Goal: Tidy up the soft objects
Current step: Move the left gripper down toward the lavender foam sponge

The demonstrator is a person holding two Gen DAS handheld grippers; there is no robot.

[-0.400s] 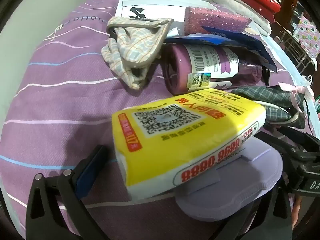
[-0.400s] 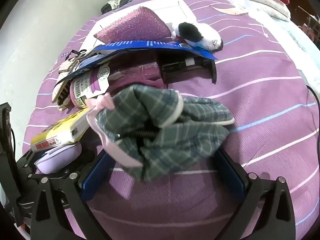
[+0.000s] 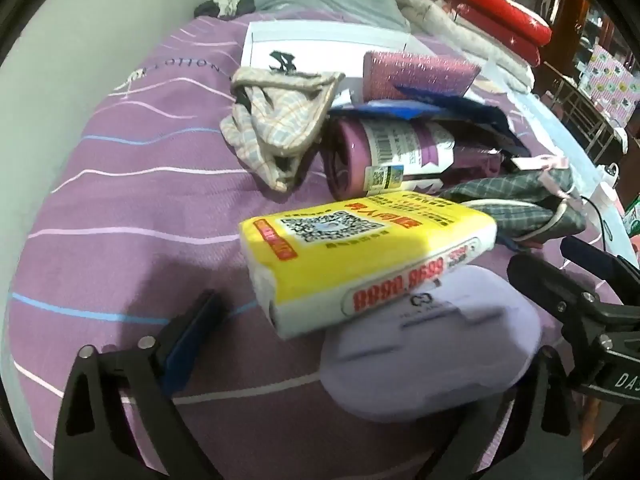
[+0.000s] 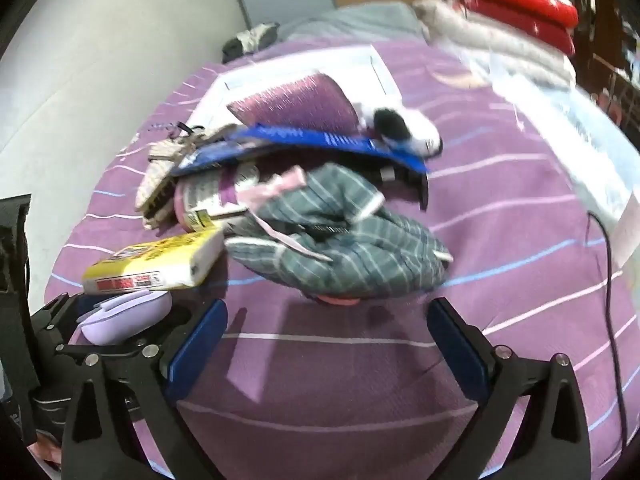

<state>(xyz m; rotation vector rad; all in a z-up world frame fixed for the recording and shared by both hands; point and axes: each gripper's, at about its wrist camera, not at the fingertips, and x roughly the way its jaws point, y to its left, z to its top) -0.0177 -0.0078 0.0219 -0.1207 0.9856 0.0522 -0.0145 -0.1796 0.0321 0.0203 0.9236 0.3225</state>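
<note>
A pile of soft things lies on a purple striped bed (image 3: 120, 208). A yellow tissue pack (image 3: 360, 256) rests on a lilac pouch (image 3: 432, 352), both between the fingers of my open left gripper (image 3: 360, 360). Behind them lie a purple roll (image 3: 384, 156), a beige checked cloth (image 3: 280, 128), a glittery pink sponge (image 3: 416, 76) and a green plaid cloth (image 3: 520, 204). In the right wrist view my open, empty right gripper (image 4: 328, 336) sits just short of the green plaid cloth (image 4: 344, 244). The tissue pack (image 4: 156, 264) and pouch (image 4: 124, 312) show at its left.
A blue card (image 4: 320, 140) and a black-and-white plush (image 4: 404, 128) lie on the pile over a white sheet (image 4: 304, 68). Red and white bedding (image 4: 516, 20) is stacked at the far right. A black cable (image 4: 608, 280) runs along the bed's right side. A wall (image 4: 80, 60) stands left.
My right gripper has pulled back from the green plaid cloth, which now lies on the bed ahead of the fingers. My left gripper has backed off slightly from the tissue pack.
</note>
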